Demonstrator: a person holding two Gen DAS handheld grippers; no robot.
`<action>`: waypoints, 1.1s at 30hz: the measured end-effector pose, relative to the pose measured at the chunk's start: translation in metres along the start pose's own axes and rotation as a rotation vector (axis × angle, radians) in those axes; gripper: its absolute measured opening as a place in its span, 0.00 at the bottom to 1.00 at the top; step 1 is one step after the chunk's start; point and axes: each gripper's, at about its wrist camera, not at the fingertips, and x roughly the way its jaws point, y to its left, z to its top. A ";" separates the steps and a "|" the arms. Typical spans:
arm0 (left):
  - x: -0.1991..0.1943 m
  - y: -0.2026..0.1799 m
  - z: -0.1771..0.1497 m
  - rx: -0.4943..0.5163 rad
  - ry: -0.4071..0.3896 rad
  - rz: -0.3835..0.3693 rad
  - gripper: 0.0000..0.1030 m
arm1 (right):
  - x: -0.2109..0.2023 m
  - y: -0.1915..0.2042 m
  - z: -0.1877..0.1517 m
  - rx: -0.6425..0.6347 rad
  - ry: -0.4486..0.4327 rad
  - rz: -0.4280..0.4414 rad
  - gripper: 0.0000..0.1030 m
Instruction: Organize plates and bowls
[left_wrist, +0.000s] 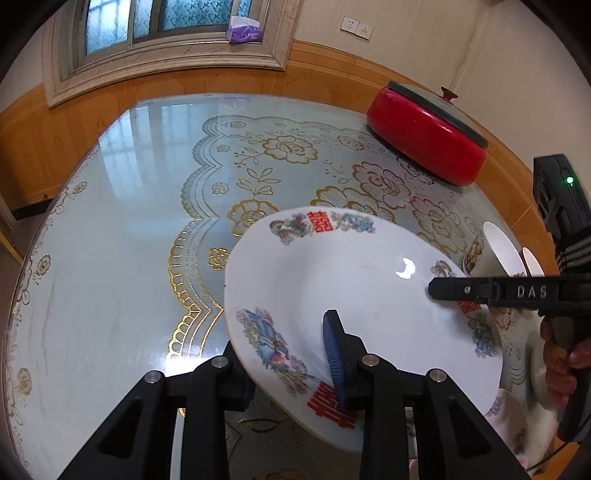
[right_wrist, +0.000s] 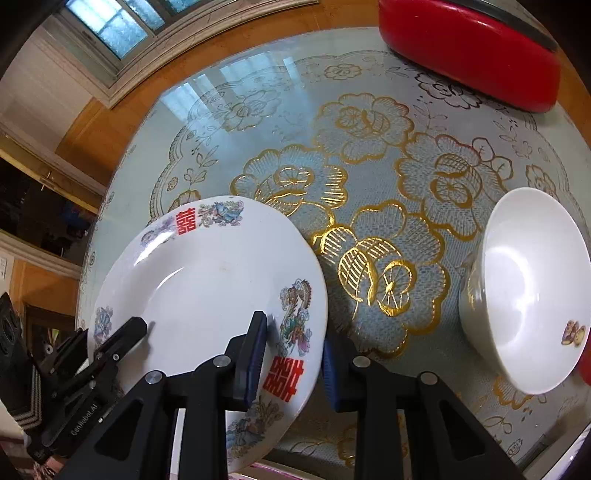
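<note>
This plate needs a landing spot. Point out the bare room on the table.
Free: the glass-topped floral table left of the held white decorated plate, toward the window. Crowded: right side, by the white bowl and red lidded pot.

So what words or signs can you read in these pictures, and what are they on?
"DAS": raised letters on the right gripper, seen from the left wrist camera.
"GenRobot.AI": small print on the left gripper, seen from the right wrist camera.
"囍": red double-happiness sign, printed several times around the rim of the plate.
The bowl has a small picture, no words.
</note>
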 end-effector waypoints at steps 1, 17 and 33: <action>0.000 0.000 0.000 -0.001 0.000 0.002 0.32 | 0.000 0.001 -0.002 -0.004 -0.002 0.003 0.26; 0.009 0.005 -0.013 0.029 0.054 0.019 0.32 | 0.001 -0.006 -0.022 -0.016 -0.024 -0.023 0.24; 0.027 0.013 0.007 0.045 0.060 0.045 0.33 | 0.028 -0.001 0.009 -0.030 -0.019 -0.016 0.29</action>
